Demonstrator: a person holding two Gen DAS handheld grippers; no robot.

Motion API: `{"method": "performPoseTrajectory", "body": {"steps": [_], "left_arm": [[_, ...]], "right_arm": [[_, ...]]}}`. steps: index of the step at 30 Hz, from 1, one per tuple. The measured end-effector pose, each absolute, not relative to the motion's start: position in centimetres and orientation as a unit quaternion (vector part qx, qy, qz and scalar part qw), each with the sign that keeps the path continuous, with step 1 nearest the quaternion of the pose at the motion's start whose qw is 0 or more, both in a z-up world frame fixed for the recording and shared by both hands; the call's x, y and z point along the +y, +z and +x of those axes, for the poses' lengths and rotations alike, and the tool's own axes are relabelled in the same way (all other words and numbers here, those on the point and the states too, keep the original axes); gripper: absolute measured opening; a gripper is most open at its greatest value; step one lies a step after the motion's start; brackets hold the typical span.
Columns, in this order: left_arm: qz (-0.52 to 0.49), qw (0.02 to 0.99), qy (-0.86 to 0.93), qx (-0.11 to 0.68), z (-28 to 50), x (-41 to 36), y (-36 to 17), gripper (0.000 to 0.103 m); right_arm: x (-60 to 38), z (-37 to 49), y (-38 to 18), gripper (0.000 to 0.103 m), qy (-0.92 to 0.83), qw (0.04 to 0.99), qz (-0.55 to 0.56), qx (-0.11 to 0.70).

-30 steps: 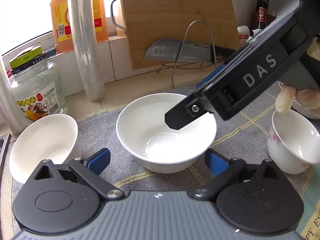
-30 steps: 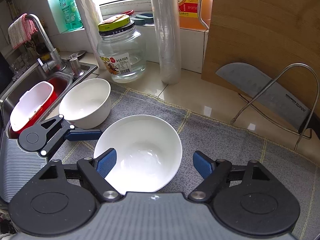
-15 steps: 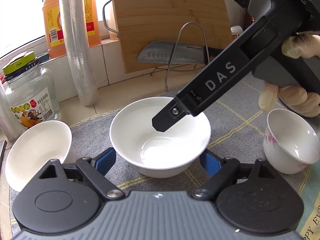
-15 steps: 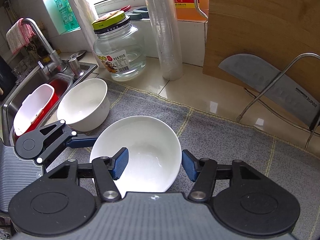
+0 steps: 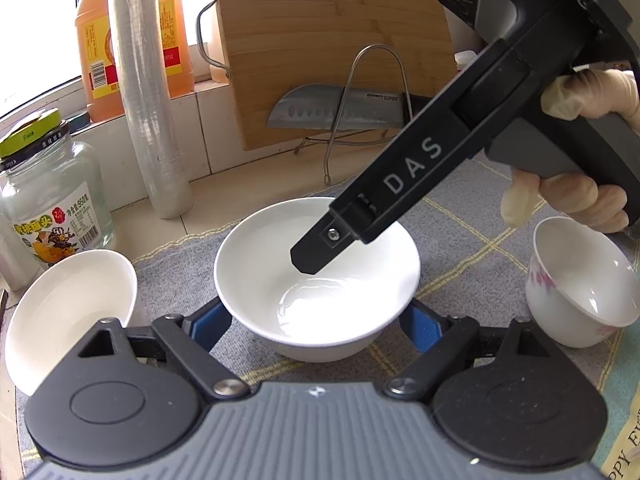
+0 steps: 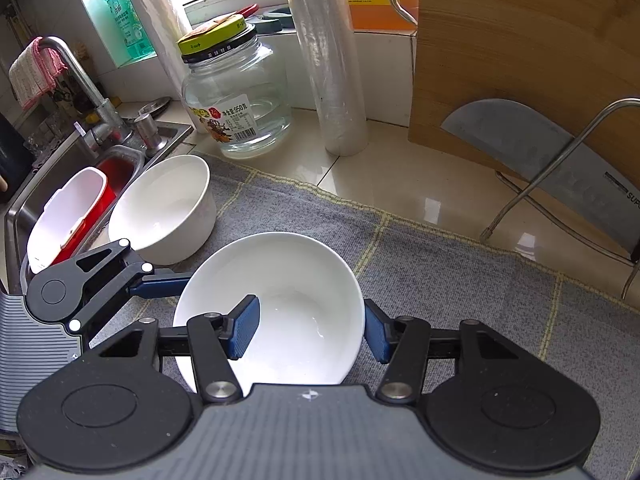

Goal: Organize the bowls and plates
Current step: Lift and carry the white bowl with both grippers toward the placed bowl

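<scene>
Since 1 second ago, the right claw [image 6: 308,330] is closing across the middle bowl's [image 6: 288,280] rim; the left claw [image 5: 316,322] has narrowed, straddling it on the counter mat [image 6: 460,280], contact unclear.

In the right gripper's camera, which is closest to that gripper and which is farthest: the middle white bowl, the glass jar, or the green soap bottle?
1. Middle white bowl, between its fingers.
2. Glass jar, behind, on the counter.
3. Green soap bottle, farthest, at the window.
</scene>
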State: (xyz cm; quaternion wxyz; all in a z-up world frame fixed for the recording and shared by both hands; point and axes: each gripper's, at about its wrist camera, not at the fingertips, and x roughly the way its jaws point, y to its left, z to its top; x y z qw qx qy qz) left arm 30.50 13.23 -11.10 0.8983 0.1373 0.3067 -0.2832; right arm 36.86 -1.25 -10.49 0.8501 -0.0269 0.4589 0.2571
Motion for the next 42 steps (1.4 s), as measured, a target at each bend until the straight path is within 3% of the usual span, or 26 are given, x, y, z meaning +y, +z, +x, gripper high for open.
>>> {"method": "performPoseTrajectory", "body": {"steps": [42], "left_arm": [[0.172, 0.889, -0.287, 0.312, 23.3, 10.5, -6.5, 0.09]], "right_arm": [[-4.2, 27.9, -6.0, 0.06, 0.234, 0.873, 0.006, 0.429]]}}
